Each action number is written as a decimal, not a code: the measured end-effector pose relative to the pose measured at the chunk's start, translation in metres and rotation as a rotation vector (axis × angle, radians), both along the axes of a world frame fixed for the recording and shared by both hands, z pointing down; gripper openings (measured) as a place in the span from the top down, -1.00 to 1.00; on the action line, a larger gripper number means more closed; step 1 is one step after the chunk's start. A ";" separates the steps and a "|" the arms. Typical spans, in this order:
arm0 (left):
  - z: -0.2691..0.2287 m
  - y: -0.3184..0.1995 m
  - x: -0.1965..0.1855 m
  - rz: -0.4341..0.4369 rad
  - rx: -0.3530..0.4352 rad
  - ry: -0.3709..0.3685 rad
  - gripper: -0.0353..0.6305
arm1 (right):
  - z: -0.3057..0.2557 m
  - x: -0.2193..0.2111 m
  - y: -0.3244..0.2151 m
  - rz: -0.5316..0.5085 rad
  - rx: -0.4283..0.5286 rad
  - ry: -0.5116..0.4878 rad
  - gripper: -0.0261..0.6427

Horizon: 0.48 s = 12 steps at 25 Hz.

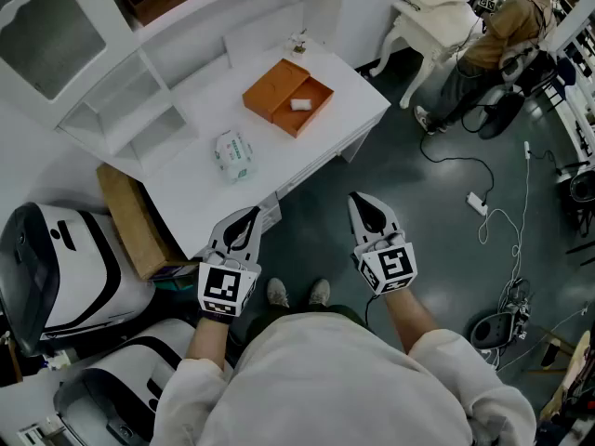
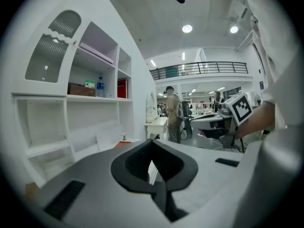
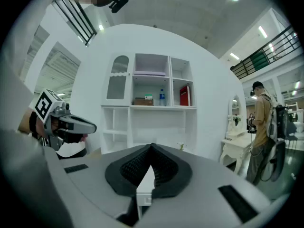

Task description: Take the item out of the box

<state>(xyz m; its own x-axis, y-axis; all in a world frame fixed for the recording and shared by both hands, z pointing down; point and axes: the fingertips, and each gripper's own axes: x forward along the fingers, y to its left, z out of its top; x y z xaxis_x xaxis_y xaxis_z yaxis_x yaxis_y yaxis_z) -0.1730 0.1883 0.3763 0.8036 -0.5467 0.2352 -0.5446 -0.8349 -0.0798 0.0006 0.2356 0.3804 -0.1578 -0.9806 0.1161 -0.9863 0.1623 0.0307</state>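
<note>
White furniture, a soft pack and floor clutter

A white table (image 1: 358,100) carries a green-and-white tissue pack (image 1: 234,154) and backs onto a white shelf unit (image 3: 152,99) holding a brown box (image 3: 141,101), a bottle (image 3: 162,99) and a red box (image 3: 184,96). Flat cardboard (image 1: 135,221) leans beside the table's left end, near two white-and-black machines (image 1: 65,268). Across the dark floor, cables (image 1: 507,221) run past a white power strip (image 1: 476,203). A seated person (image 1: 493,45) works by a small white table (image 1: 428,17), and a standing person with a backpack (image 3: 263,127) is near a white dressing table (image 3: 235,148).
</note>
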 end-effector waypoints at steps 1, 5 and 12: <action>-0.001 0.000 0.002 0.001 0.003 0.001 0.88 | -0.001 0.001 0.001 0.000 0.003 0.000 0.86; -0.003 0.003 0.006 0.001 0.005 0.000 0.88 | -0.005 0.005 0.004 -0.005 0.035 -0.026 0.85; -0.002 0.007 0.012 -0.006 0.005 -0.013 0.88 | -0.013 0.009 0.006 -0.064 0.066 -0.055 -0.17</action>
<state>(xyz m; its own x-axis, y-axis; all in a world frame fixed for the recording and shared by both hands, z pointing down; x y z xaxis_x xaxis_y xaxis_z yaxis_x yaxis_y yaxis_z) -0.1608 0.1956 0.3740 0.7972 -0.5526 0.2431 -0.5483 -0.8313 -0.0913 0.0091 0.2413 0.3677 -0.2247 -0.9735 0.0414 -0.9744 0.2244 -0.0109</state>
